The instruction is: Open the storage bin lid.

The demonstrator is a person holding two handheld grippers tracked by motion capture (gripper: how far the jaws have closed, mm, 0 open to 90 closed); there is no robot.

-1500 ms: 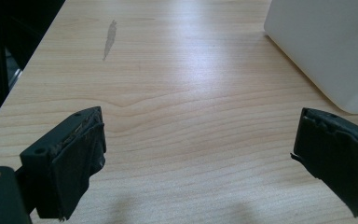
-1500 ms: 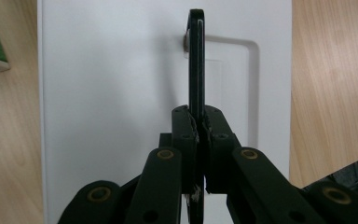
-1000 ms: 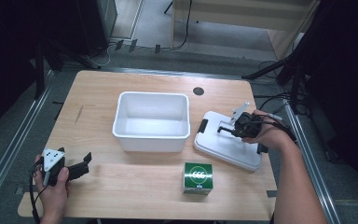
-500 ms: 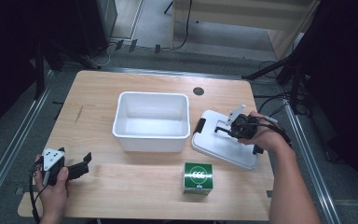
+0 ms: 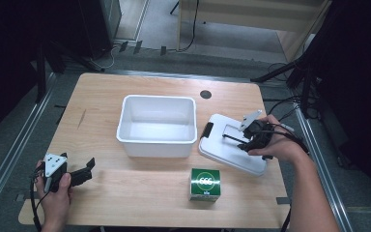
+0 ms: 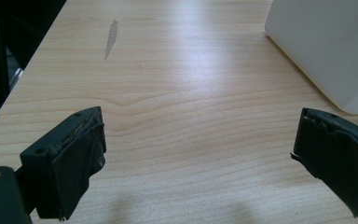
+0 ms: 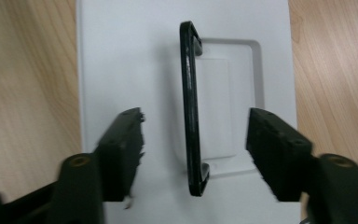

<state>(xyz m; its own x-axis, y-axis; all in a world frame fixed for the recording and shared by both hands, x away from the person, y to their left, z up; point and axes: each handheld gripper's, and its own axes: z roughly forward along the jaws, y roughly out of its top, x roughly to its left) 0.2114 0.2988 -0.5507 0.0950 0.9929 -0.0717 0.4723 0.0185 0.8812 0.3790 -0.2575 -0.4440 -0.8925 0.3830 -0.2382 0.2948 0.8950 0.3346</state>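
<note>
The right gripper (image 7: 193, 140) is seen with its jaws apart, having just been opening; the black handle (image 7: 192, 107) of the white lid (image 7: 121, 56) stands between them, untouched by either pad. The handle is raised on edge from its recess, and its long axis runs straight ahead of the gripper, parallel to the jaws. A gap is left on each side of it, so a closing stroke would meet it squarely across its thin section.

The lid (image 5: 232, 147) lies flat on the surface (image 5: 101, 96), directly beneath the right gripper (image 5: 244, 140). The white bin (image 5: 157, 124) stands just beyond the jaw tips, close to the lid's far end but apart from it. A green box (image 5: 205, 183) sits off to the gripper's left, near the lid's lower corner. The surface edge runs close behind the right hand, so little room is left in that direction; open room lies above and toward the bin.

The left gripper (image 5: 70, 175) is held low above bare wood with jaws wide apart and nothing between them; the bin wall (image 6: 326, 46) lies ahead and to its right. The right hand is judged far the nearer to the lid, so a re-grasp of the handle would be expected from it.
</note>
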